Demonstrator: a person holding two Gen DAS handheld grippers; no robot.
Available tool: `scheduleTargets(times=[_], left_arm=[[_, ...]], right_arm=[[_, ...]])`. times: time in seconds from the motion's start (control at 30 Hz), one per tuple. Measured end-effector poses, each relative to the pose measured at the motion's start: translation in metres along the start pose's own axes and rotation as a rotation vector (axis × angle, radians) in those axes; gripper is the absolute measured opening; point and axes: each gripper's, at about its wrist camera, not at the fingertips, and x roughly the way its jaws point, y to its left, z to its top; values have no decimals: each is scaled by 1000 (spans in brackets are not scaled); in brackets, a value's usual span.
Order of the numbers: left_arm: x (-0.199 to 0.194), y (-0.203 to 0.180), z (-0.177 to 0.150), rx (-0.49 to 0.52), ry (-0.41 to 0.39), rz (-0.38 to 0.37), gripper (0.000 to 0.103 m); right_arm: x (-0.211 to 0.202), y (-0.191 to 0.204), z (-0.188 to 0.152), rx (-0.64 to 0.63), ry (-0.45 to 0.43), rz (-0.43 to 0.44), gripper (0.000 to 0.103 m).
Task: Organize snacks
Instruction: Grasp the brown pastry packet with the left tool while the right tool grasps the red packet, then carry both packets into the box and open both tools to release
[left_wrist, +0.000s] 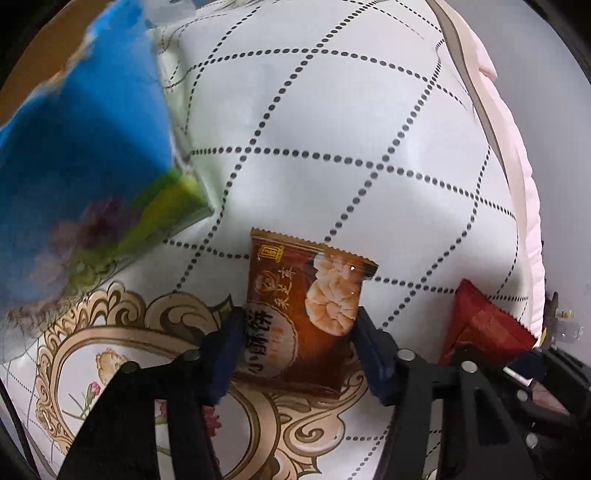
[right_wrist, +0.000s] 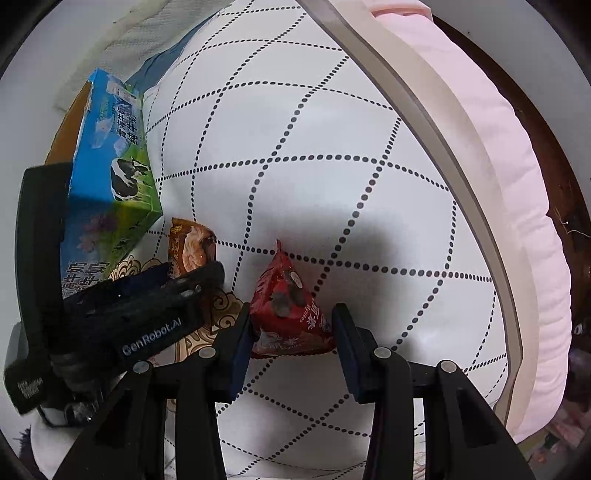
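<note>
A brown snack packet (left_wrist: 306, 306) stands between the fingers of my left gripper (left_wrist: 297, 332), which are closed against its two sides. It also shows in the right wrist view (right_wrist: 192, 247), with the left gripper (right_wrist: 177, 284) around it. A red triangular snack packet (right_wrist: 290, 314) sits between the fingers of my right gripper (right_wrist: 291, 332); the left pad touches it, the right pad stands just beside its corner. The red packet also shows in the left wrist view (left_wrist: 484, 325).
A blue and green milk carton (right_wrist: 110, 173) stands at the left, close to the brown packet; it also shows in the left wrist view (left_wrist: 85, 155). The white dotted tablecloth (right_wrist: 332, 184) covers the table. A pink cushion (right_wrist: 498, 147) lies beyond the table's right edge.
</note>
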Motion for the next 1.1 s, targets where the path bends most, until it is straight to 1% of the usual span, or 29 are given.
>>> scheduleTargets(times=[0.1,0.2,0.33,0.43,0.5,0.57,0.63,0.73,0.77,0.8,0.93,0.97,1.03,1.1], left_arm=[[-3,6,-15,-28,-2,8,53],[-13,18,-38,-76,-2,10,53],[-26,35,-78,-128,2,37,53],[-27,49,-104,-175,20,57,54],[-21,57,-112,-201,33,67,54],[-17,63,-115,-222,29,63,56],[-16,61,-113,-219,25,64,56],[-19,72,-114,-212,18,73,56],[-18,68,-113,-223,18,66,56],[-18,68,-119,-226,11,62,54],[-19,65,-123,-244,-9,49,53],[-21,71,-127,-248,-13,45,53],[-26,72,-131,-252,-20,40,53],[-40,77,-133,-257,-38,33,53]], right_arm=[[-1,5,-3,-17,6,8,45],[0,14,-11,-51,25,29,45],[10,39,-29,-150,91,58,45],[22,52,-40,-200,128,49,45],[32,58,-45,-212,142,43,45],[37,60,-47,-216,138,32,45],[39,62,-47,-217,144,26,45],[43,62,-41,-220,157,21,47],[45,63,-41,-222,159,16,47],[47,64,-41,-228,157,12,47],[47,70,-46,-247,126,-6,46],[45,71,-47,-254,118,-9,45],[44,75,-48,-266,107,-13,45],[38,78,-48,-268,98,5,43]])
